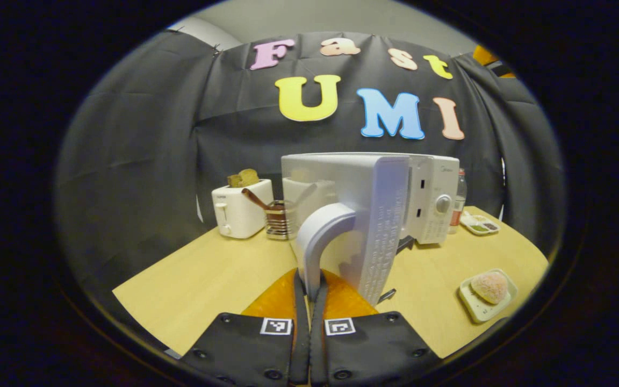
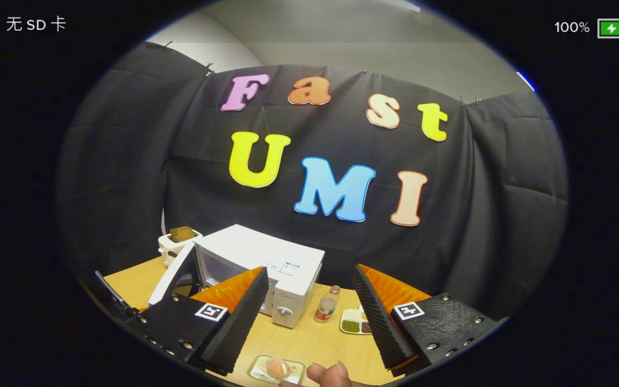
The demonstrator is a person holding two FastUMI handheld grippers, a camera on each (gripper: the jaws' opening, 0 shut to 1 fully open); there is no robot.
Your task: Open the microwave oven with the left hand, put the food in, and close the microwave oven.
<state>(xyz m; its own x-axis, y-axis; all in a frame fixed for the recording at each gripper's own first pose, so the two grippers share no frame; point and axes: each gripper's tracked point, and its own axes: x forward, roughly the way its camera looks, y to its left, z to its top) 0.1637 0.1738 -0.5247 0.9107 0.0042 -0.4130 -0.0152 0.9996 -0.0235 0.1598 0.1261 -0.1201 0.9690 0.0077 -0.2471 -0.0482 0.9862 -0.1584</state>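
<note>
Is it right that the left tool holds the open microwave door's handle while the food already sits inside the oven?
Not quite. The left tool does grip the handle of the open door, but the food sits on its tray on the table, outside the microwave, as the left gripper view shows.

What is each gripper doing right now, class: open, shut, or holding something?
Left gripper: shut on the microwave door handle.
Right gripper: open, holding nothing.

Soft overhead light keeps the wooden table (image 1: 207, 274) bright while the cloth wall stays dim. Edges bend heavily. Nearby objects blur slightly.
</note>
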